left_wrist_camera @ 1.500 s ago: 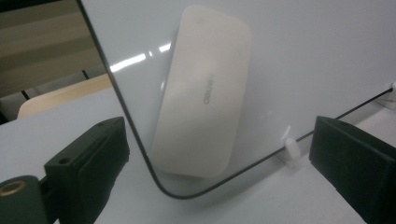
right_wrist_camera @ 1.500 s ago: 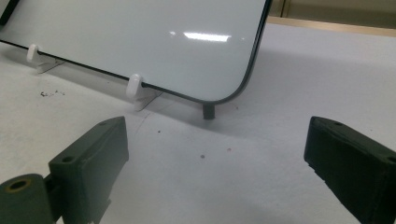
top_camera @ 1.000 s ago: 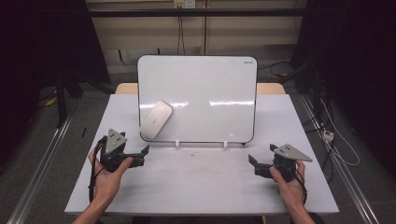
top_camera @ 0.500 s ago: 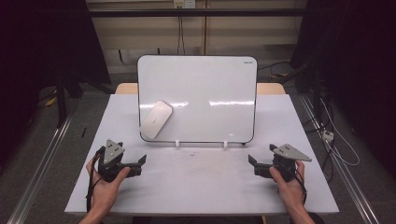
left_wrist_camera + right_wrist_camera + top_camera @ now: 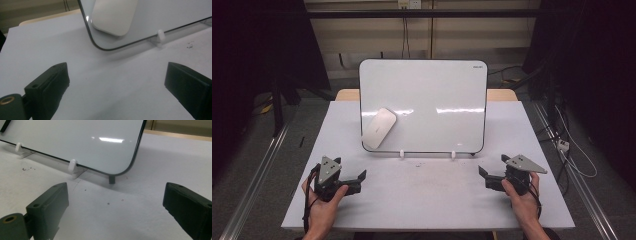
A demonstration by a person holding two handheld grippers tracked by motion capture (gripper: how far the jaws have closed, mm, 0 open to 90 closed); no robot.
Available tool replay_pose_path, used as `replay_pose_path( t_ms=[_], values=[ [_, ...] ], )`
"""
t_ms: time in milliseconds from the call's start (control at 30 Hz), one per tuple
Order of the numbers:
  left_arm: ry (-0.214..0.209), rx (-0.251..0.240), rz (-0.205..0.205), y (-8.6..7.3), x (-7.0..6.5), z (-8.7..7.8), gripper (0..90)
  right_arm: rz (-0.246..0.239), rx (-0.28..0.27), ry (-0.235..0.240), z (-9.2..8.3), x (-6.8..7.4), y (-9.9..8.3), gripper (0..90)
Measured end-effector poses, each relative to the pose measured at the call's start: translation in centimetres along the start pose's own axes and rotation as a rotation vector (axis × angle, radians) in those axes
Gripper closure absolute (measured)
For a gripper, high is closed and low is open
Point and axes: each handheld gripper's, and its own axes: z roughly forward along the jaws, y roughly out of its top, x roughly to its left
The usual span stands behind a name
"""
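Nearer the table's front edge, left tool (image 5: 354, 181) faces eraser (image 5: 379, 128).

We identify the left tongs (image 5: 353, 180) and right tongs (image 5: 488, 177) as black units, each topped by a grey three-cornered plate (screw holes visible). Each black jaw block carries a small round hole; a brass-coloured eyelet sits at the jaw base. Black cables trail along both forearms.

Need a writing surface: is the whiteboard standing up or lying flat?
Standing, leaning back. The whiteboard rests its bottom edge in two white clips on the table.
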Motion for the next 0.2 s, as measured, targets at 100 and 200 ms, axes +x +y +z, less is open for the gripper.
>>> replay_pose_path(
  t_ms=[100, 200],
  values=[
    [0.004, -0.002, -0.014, -0.05, 0.11, 0.08, 5.5, 0.005, 0.001, -0.001, -0.04, -0.06, -0.02, 6.3],
    [0.001, 0.002, -0.025, -0.09, 0.16, 0.13, 5.5, 0.003, 0.002, 0.0, 0.08, -0.08, 0.01, 6.4]
  ],
)
